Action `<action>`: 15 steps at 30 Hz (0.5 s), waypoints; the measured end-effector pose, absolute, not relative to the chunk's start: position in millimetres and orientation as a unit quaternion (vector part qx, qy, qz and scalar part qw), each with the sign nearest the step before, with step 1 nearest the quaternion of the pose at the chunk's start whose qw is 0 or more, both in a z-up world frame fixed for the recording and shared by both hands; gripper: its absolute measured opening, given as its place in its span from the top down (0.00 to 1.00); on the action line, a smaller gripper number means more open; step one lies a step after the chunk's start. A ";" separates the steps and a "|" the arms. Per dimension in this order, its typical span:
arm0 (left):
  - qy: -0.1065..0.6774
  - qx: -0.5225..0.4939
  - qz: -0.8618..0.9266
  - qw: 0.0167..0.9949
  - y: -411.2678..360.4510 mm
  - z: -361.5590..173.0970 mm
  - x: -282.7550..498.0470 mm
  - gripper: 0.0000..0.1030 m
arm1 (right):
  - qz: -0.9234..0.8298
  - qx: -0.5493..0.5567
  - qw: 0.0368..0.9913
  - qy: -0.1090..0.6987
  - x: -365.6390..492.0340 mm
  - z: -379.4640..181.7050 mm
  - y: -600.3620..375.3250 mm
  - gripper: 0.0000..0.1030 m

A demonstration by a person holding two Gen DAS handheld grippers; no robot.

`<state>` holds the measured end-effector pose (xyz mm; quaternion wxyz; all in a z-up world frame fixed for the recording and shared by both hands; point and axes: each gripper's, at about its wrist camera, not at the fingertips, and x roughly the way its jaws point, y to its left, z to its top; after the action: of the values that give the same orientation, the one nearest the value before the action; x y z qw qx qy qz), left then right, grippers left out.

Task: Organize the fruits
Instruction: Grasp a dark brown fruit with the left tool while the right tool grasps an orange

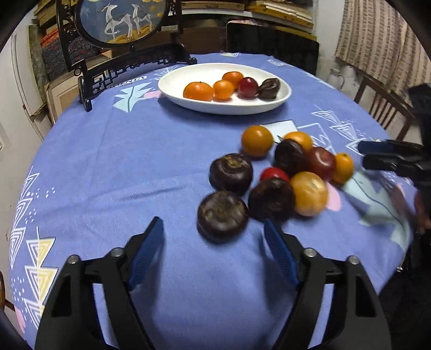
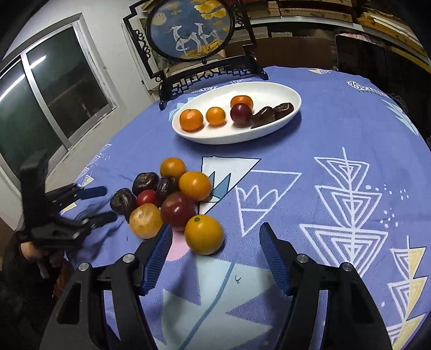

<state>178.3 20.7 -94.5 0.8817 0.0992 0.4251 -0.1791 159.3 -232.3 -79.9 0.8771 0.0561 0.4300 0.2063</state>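
Note:
A white oval plate [image 1: 172, 88] [image 2: 272, 91] at the far side of the table holds three oranges, a red fruit and dark brown fruits. A pile of loose oranges, red fruits and dark brown fruits lies on the blue tablecloth [image 1: 113, 172]. My left gripper [image 1: 214, 226] is open, with a dark brown fruit [image 1: 222, 216] just ahead between its fingertips. My right gripper [image 2: 215, 231] is open, with an orange [image 2: 204, 234] between its fingertips. Each gripper shows in the other's view, the right one [image 1: 363, 154] beside the pile and the left one [image 2: 103, 203] open.
A dark carved stand with a round deer painting [image 1: 121, 21] [image 2: 188, 29] stands behind the plate. A wooden chair [image 1: 382, 107] is at the right of the table. A window [image 2: 54, 88] is on the left wall. Shelves with stacked boxes line the back.

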 end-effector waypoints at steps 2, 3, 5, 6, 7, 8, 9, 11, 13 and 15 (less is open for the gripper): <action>0.428 0.105 -0.169 0.882 16.5 -100.4 188.3 0.34 | 0.209 0.048 0.878 0.428 156.8 -79.8 -228.1 0.34; 0.436 0.103 -0.171 0.878 15.8 -104.5 193.4 0.39 | 0.210 0.042 0.878 0.428 155.1 -79.8 -225.5 0.34; 0.431 0.092 -0.180 0.879 17.1 -103.9 194.3 0.54 | 0.211 0.030 0.879 0.427 151.8 -79.7 -220.3 0.34; 0.430 0.091 -0.187 0.879 16.3 -102.8 192.3 0.60 | 0.211 0.021 0.879 0.426 150.1 -79.4 -217.5 0.34; 0.429 0.088 -0.190 0.879 16.6 -101.8 190.0 0.60 | 0.211 0.012 0.880 0.425 148.8 -79.3 -215.0 0.34; 0.427 0.082 -0.193 0.879 18.2 -100.7 187.4 0.60 | 0.210 0.000 0.881 0.424 147.1 -79.5 -211.5 0.34; 0.427 0.076 -0.195 0.880 20.0 -99.4 184.2 0.60 | 0.210 -0.012 0.882 0.423 145.9 -79.9 -208.1 0.35; 0.423 0.066 -0.202 0.881 22.3 -95.3 177.3 0.60 | 0.211 -0.029 0.881 0.422 145.9 -81.4 -201.7 0.35; 0.413 0.058 -0.210 0.884 25.3 -88.6 168.0 0.60 | 0.211 -0.036 0.879 0.425 149.0 -83.8 -197.1 0.36; 0.404 0.054 -0.215 0.887 26.4 -81.4 159.8 0.60 | 0.212 -0.037 0.876 0.432 155.0 -87.4 -192.9 0.42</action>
<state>159.8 26.4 -81.4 0.8875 0.0535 0.4042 -0.2148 155.0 -192.9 -87.4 0.8761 -0.0366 0.4318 0.2115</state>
